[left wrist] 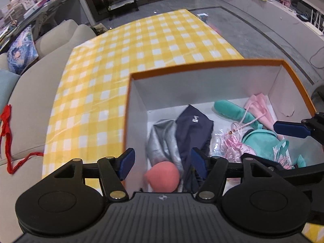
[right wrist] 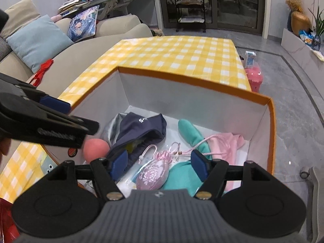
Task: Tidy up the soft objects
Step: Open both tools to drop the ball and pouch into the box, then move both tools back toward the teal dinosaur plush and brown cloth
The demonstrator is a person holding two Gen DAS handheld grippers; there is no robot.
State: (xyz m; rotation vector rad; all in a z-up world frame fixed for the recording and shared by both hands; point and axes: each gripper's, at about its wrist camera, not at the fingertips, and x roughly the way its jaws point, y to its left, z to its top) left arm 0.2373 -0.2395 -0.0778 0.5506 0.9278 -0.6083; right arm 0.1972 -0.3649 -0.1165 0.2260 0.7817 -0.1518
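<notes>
An orange box [left wrist: 202,65] [right wrist: 182,83] with white walls stands on the yellow checked tablecloth [left wrist: 141,46]. Inside it lie a coral ball [left wrist: 162,177] [right wrist: 95,148], a silver-grey cloth [left wrist: 162,139], a navy cloth [left wrist: 194,127] [right wrist: 139,127], a teal plush toy [left wrist: 230,110] [right wrist: 190,133], a pink embroidered pouch [right wrist: 151,174] on a cord, and a pink cloth [right wrist: 228,141]. My left gripper [left wrist: 163,162] hangs open over the box's left end, above the ball, holding nothing. My right gripper [right wrist: 160,165] is open above the pouch, its pads clear of it.
A beige sofa [left wrist: 30,101] with cushions [right wrist: 38,40] and a red ribbon [left wrist: 8,137] runs along the table's left side. On the grey floor to the right stand a pink container [right wrist: 254,79] and a small carton [right wrist: 250,58]. Shelves line the back wall.
</notes>
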